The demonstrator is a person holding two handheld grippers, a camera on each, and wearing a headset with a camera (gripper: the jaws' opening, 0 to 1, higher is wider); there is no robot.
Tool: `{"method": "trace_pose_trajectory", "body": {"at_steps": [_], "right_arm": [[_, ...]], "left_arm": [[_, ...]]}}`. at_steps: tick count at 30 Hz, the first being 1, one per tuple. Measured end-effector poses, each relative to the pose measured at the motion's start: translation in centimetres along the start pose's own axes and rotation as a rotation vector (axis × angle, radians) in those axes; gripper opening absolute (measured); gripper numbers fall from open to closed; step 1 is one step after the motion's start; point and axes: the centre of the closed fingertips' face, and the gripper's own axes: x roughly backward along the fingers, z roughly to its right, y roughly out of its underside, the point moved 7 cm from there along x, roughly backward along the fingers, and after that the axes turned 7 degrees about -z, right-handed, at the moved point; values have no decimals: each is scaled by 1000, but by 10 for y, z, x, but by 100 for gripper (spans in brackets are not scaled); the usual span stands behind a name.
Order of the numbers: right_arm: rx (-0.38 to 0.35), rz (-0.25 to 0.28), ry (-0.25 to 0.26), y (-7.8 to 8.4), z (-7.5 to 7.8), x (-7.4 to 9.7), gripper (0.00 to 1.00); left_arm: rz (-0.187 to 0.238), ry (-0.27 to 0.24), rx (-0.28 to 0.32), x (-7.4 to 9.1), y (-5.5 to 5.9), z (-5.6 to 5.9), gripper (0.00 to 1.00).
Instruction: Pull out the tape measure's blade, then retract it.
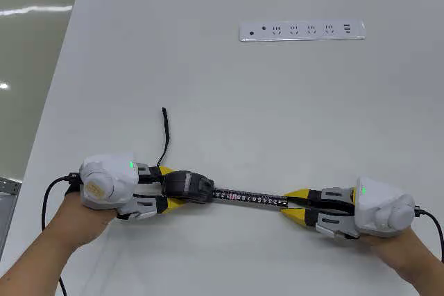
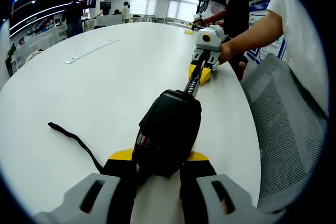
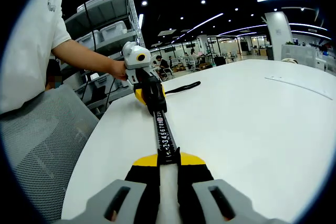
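A black tape measure case (image 1: 187,186) (image 2: 168,129) lies on the white table, and my left gripper (image 1: 166,188) (image 2: 157,167) is shut on it. Its dark blade (image 1: 248,198) (image 3: 163,132) (image 2: 195,76) with white numbers runs right from the case to my right gripper (image 1: 290,204) (image 3: 168,162), which is shut on the blade's end. A black wrist strap (image 1: 165,133) (image 2: 73,139) (image 3: 181,87) trails from the case across the table. In the right gripper view the case (image 3: 153,94) sits far off in the left gripper.
A white power strip (image 1: 302,30) (image 2: 90,51) (image 3: 299,86) lies farther back on the table. The table's left edge (image 1: 48,102) drops to the floor. A grey mesh chair (image 2: 286,129) (image 3: 37,150) stands by the near edge.
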Motion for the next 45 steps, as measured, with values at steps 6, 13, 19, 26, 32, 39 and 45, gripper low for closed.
{"method": "trace_pose_trajectory", "body": {"at_steps": [6,13,19,26,32,39,45], "right_arm": [[-15,6,6,3,1,6,9],[-24,9,9,6,2,10,9],[-28,11,14,8,2,15,9],[-36,13,21,11,2,22,9],[-41,12,22,14,3,28,9],[-54,14,22,16,3,33,9],[-65,14,25,18,3,39,9]], "left_arm": [[1,0,2,0,1,0,28],[0,1,1,0,0,0,28],[-4,0,2,0,0,0,28],[-6,-1,1,0,0,0,28],[-8,0,-1,-1,0,0,28],[-12,0,-6,-1,-1,0,28],[-15,0,-4,-1,-1,-1,28]]}}
